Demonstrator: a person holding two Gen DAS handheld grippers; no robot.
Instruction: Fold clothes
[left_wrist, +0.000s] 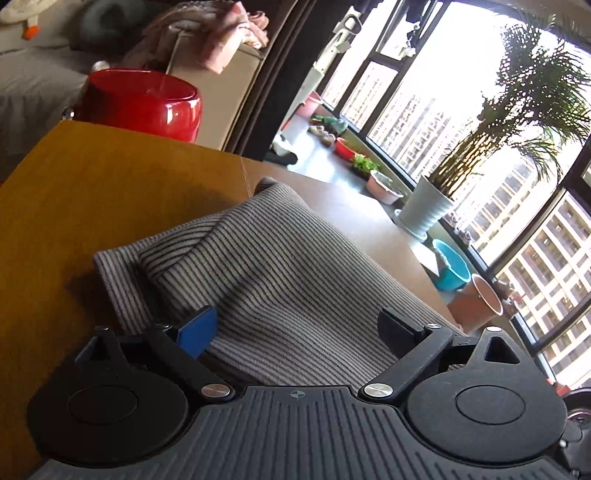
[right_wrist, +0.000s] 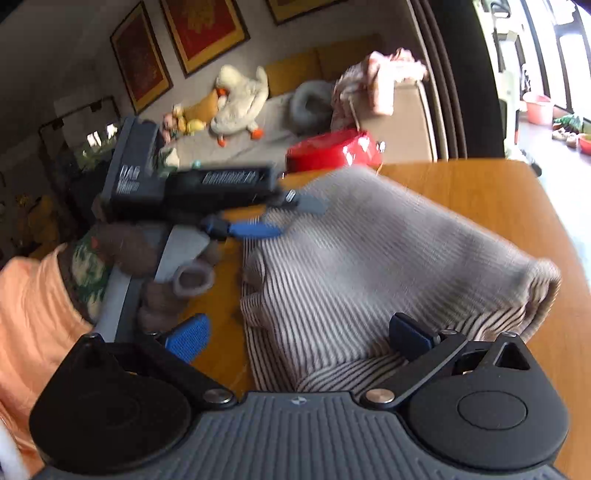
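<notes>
A grey striped garment (left_wrist: 258, 266) lies folded in a thick bundle on the wooden table (left_wrist: 92, 192). My left gripper (left_wrist: 299, 332) hangs low over its near edge with jaws wide open; the cloth lies between the fingers and the pads do not press on it. In the right wrist view the same garment (right_wrist: 369, 258) fills the middle. My right gripper (right_wrist: 299, 336) is open over its near hem, the right finger (right_wrist: 410, 334) above the cloth and the left blue pad (right_wrist: 188, 336) over bare table. The left gripper (right_wrist: 295, 218) shows at the garment's left side, held by a gloved hand (right_wrist: 147, 254).
A red tub (left_wrist: 147, 103) stands past the table's far edge, before a beige sofa (right_wrist: 406, 107) piled with pink cloth and soft toys. A potted palm (left_wrist: 424, 206), bowls and pots line the window sill. The person's orange sleeve (right_wrist: 33, 314) is at the left.
</notes>
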